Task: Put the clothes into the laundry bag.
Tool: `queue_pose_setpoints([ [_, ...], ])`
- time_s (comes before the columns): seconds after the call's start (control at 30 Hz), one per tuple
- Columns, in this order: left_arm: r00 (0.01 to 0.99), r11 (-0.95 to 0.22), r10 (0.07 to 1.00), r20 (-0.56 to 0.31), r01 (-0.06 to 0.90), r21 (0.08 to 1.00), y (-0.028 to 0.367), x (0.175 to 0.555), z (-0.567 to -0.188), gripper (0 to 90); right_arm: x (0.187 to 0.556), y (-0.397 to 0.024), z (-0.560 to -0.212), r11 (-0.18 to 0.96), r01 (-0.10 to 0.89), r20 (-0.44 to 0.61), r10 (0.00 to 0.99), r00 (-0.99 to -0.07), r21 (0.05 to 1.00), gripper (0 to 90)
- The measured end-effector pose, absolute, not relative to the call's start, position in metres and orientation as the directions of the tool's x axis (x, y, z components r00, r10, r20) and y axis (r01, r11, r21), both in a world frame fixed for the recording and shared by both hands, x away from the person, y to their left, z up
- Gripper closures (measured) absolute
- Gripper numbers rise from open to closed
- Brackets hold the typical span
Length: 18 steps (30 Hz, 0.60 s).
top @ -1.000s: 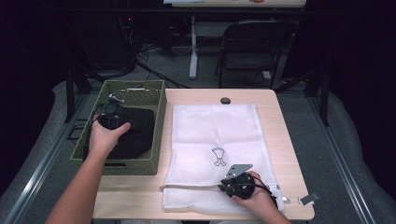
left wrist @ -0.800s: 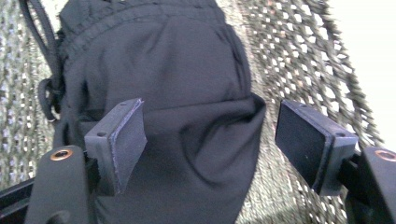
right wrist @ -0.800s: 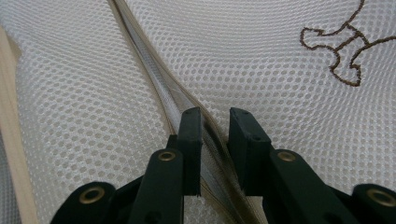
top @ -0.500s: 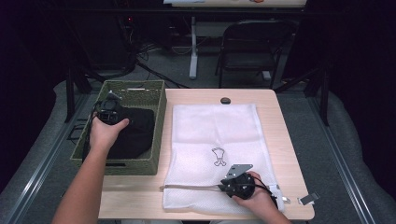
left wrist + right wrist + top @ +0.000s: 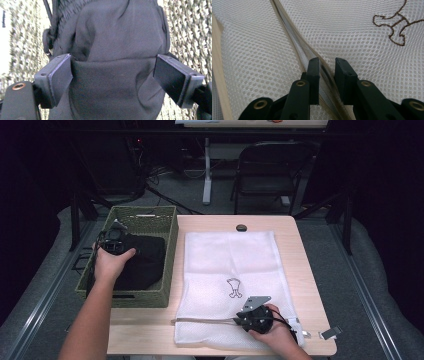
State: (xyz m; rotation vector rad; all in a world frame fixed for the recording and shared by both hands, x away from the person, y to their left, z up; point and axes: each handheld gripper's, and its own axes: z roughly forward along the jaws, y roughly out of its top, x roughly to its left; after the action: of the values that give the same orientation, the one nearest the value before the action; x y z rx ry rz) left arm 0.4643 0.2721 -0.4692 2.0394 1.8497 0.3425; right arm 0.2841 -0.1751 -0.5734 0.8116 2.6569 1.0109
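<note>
A black garment (image 5: 144, 262) lies bunched in the green woven basket (image 5: 170, 265) at the table's left. My left gripper (image 5: 115, 240) hovers over the garment's far left part. Its jaws have just been opening, and it is now open (image 5: 113, 72), with a fold of black cloth (image 5: 117, 82) lying between the pads. A white mesh bag (image 5: 235, 255) with a small brown embroidered figure (image 5: 393, 23) is spread flat on the table. My right gripper (image 5: 240, 320) is at its near edge, shut on the bag's zip edge (image 5: 297, 42), which rises in a taut ridge toward the jaws (image 5: 327, 62).
A small black round object (image 5: 241, 227) sits near the far table edge. A metal tag (image 5: 330, 332) lies at the front right corner. Bare wood (image 5: 306, 285) runs right of the bag. A folding chair (image 5: 270, 170) and a desk leg stand behind the table.
My left hand has shifted a little toward the far end of the basket, over the garment. The right hand and the mesh bag have stayed put.
</note>
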Motion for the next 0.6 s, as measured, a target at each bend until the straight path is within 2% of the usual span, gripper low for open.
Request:
queue_pose_setpoints([
  [0.6, 0.115, -0.062, 0.987, -0.112, 0.916, 0.395, 0.273, 0.468, -0.489, 16.1, 0.283, -0.175, -0.574, 0.613, 0.431, 0.025, 0.557, -0.83, 0.662, 73.2],
])
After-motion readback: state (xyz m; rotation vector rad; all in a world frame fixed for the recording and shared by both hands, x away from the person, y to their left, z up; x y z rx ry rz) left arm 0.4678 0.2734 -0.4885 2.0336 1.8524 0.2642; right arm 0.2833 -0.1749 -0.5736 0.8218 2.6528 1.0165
